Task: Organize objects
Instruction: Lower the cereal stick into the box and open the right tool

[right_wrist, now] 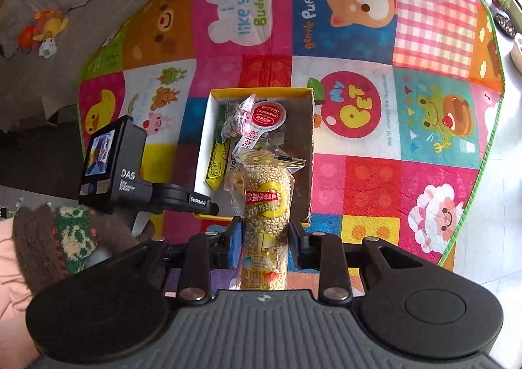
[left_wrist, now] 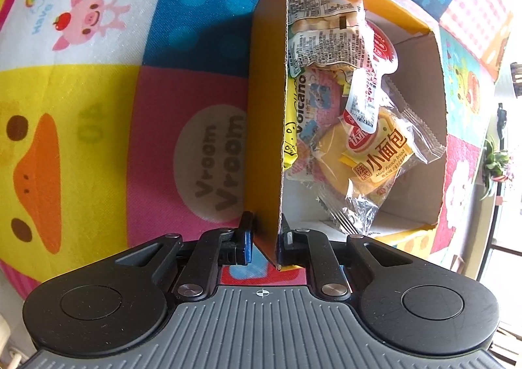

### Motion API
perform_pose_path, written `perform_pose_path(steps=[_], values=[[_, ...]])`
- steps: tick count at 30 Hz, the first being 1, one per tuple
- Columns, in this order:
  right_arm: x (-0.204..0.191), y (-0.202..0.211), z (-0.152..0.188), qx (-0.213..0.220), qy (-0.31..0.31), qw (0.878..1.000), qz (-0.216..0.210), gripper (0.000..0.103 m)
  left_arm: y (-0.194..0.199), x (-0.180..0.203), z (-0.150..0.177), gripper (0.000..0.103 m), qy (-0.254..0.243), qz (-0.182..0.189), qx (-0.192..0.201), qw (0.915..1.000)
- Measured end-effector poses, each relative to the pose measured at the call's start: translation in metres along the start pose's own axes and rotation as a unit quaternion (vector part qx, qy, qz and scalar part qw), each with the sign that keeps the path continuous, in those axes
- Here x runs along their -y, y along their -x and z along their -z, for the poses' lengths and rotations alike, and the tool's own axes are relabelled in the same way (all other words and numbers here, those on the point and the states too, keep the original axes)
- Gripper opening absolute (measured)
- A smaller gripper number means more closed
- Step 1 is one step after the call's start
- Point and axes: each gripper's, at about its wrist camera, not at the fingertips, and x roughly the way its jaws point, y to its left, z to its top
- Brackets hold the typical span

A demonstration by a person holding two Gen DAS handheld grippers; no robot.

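Your two grippers, both gripping

Your left gripper [left_wrist: 265, 243] pinches the box [left_wrist: 266, 127] wall at its near corner; your right gripper [right_wrist: 266, 243] clamps the grain bag [right_wrist: 267, 205] above the box's near edge.

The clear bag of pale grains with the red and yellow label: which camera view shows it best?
The right wrist view. There the clear bag of pale grains stands upright, clamped in the right gripper, above the yellow cardboard box. The left wrist view shows only the box wall pinched by the left gripper; the bag is absent.
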Motion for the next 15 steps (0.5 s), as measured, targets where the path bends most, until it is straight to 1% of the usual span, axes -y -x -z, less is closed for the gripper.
perform_pose_path(steps=[2, 5, 7, 10, 11, 12, 15], values=[[0.001, -0.007, -0.012, 0.001, 0.003, 1.0, 0.002, 0.029, 0.0, -0.005, 0.003, 0.016, 0.008, 0.004, 0.001, 1.0], [-0.003, -0.014, -0.033, 0.012, 0.03, 0.999, 0.019, 0.029, -0.006, -0.004, 0.01, 0.016, 0.026, 0.008, 0.002, 0.9996], [-0.007, -0.021, -0.047, 0.017, 0.051, 0.998, 0.033, 0.029, -0.005, -0.005, 0.017, 0.016, 0.03, 0.006, 0.007, 0.9995], [-0.01, -0.032, -0.061, 0.023, 0.066, 0.996, 0.047, 0.029, -0.003, -0.006, 0.024, 0.016, 0.033, 0.002, 0.016, 0.9993], [-0.009, -0.035, -0.065, 0.027, 0.07, 0.996, 0.05, 0.03, -0.002, -0.006, 0.026, 0.016, 0.035, 0.002, 0.018, 0.9992], [-0.008, -0.037, -0.067, 0.029, 0.067, 0.996, 0.05, 0.033, -0.002, -0.006, 0.028, 0.016, 0.037, 0.003, 0.02, 0.9991], [0.003, -0.04, -0.064, 0.027, 0.054, 0.998, 0.031, 0.034, 0.0, -0.005, 0.032, 0.016, 0.043, 0.002, 0.024, 0.9988]])
